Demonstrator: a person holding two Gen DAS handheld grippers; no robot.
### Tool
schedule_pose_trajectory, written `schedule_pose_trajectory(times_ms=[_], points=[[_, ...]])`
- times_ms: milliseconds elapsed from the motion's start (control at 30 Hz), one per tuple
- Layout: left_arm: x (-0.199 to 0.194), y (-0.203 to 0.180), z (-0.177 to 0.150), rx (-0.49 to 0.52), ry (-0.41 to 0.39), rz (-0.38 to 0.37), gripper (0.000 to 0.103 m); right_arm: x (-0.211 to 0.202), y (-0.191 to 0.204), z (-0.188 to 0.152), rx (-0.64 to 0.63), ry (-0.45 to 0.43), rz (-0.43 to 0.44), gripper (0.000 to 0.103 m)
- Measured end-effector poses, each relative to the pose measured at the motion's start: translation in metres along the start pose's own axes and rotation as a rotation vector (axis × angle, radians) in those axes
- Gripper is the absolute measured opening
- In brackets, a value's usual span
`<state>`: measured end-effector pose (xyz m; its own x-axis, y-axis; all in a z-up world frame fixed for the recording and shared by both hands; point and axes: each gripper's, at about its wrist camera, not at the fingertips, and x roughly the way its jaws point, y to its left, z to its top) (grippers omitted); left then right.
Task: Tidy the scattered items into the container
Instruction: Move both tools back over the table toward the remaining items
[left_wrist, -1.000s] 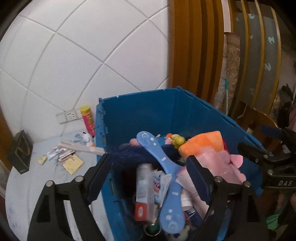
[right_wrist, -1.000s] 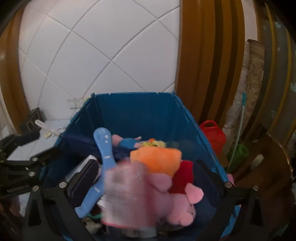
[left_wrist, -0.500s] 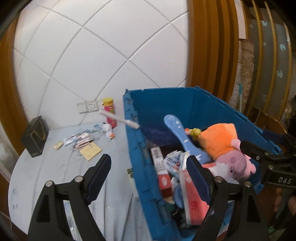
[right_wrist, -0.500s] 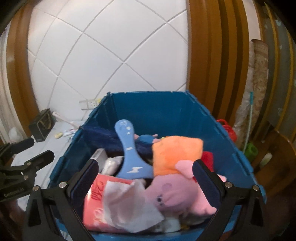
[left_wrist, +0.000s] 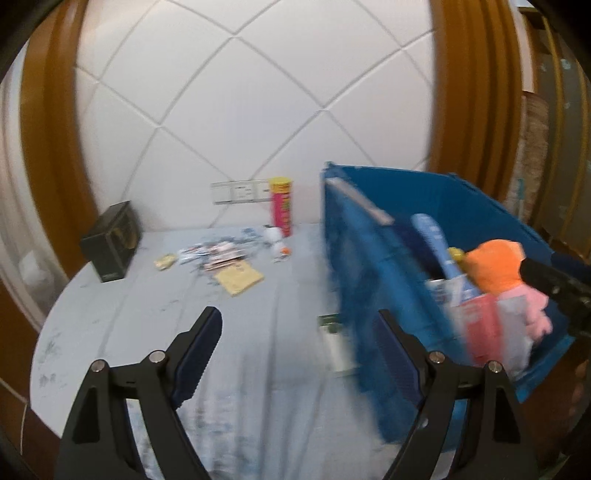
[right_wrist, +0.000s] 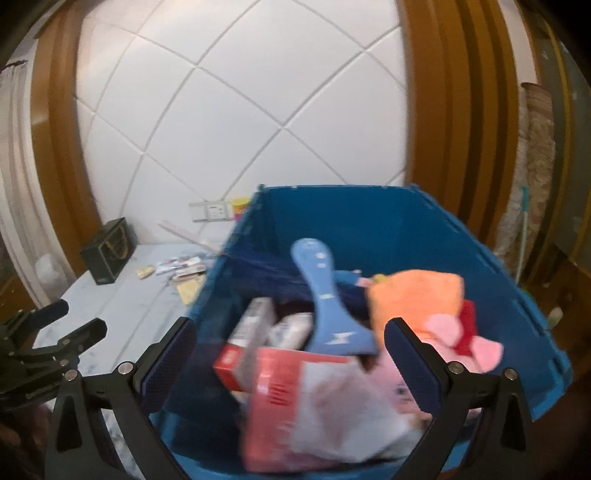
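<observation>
A blue plastic crate (left_wrist: 369, 280) stands on the right of the pale table (left_wrist: 147, 332) and holds a pink-and-orange plush pig (right_wrist: 417, 306), a blue paddle (right_wrist: 325, 295), a red pack (right_wrist: 280, 398) and boxes. My left gripper (left_wrist: 299, 332) is open and empty over the table, left of the crate wall. My right gripper (right_wrist: 288, 358) is open and empty above the crate's near end. Scattered on the table are a yellow-capped pink tube (left_wrist: 281, 210), a small white figure (left_wrist: 275, 243), sachets (left_wrist: 218, 254), a yellow card (left_wrist: 240, 277) and a small pack (left_wrist: 332, 332) beside the crate.
A black box (left_wrist: 110, 240) stands at the table's left back. A tiled wall with a socket strip (left_wrist: 240, 192) is behind. Wooden trim frames the wall on both sides. The left gripper also shows in the right wrist view (right_wrist: 55, 350).
My left gripper has swung left, from over the crate to over the table. My right gripper has drawn back and up; the red pack it dropped lies in the crate.
</observation>
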<state>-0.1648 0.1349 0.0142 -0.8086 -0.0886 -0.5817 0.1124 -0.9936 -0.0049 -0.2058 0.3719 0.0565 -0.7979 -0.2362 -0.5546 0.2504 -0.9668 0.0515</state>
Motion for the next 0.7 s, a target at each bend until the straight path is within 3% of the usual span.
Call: schedule_pose_trajectory(times_ms=[500, 700], points=[[0.041, 0.228, -0.025, -0.068, 0.084, 0.069, 0.084, 0.052, 0.205, 0.006, -0.051, -0.038, 0.091, 0.103], [0.079, 0.277, -0.033, -0.114, 0.152, 0.082, 0.084, 0.103, 0.262, 0.003, -0.110, 0.048, 0.118, 0.103]])
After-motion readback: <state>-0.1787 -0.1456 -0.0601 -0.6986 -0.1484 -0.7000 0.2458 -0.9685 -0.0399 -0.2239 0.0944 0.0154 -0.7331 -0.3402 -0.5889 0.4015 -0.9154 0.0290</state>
